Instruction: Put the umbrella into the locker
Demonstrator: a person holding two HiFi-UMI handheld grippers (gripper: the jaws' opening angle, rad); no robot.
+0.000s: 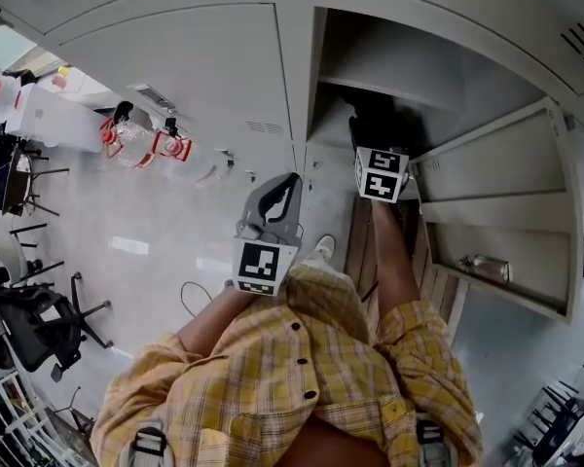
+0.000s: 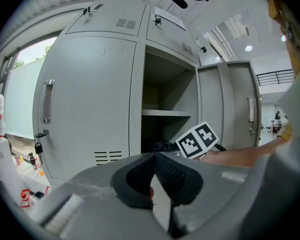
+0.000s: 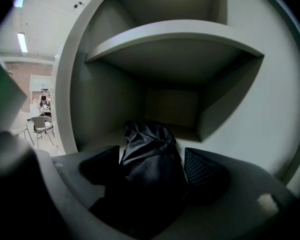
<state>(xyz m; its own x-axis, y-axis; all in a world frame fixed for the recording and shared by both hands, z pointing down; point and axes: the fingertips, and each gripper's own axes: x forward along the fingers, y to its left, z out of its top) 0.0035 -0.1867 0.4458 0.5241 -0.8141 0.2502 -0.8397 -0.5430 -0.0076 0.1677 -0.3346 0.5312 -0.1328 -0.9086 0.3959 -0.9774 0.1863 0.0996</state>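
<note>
Black, glossy fabric, crumpled into loose folds and creases, is all that can be seen of the umbrella (image 3: pixel 149 149), which is collapsed into a short, thick bundle. No handle or strap can be made out in the dim light. It is lying inside the open compartment of the grey metal locker (image 1: pixel 448 86), on the pale surface beneath a shelf (image 3: pixel 175 34), with its far end pointed toward the back wall.

The right gripper (image 3: pixel 151 155) is reached into that compartment with its jaws spread wide. The umbrella is set between the two dark pads and fills nearly all the space between them, but it is not squeezed; the fabric is not pinched in at either side.

The left gripper (image 2: pixel 154 156) is held outside the locker, in front of the shut neighbouring door (image 2: pixel 90 109). Its jaws are pressed together at the tips with nothing between them. From the head view, the locker's own door (image 1: pixel 496 202) is seen swung open at the right.
</note>
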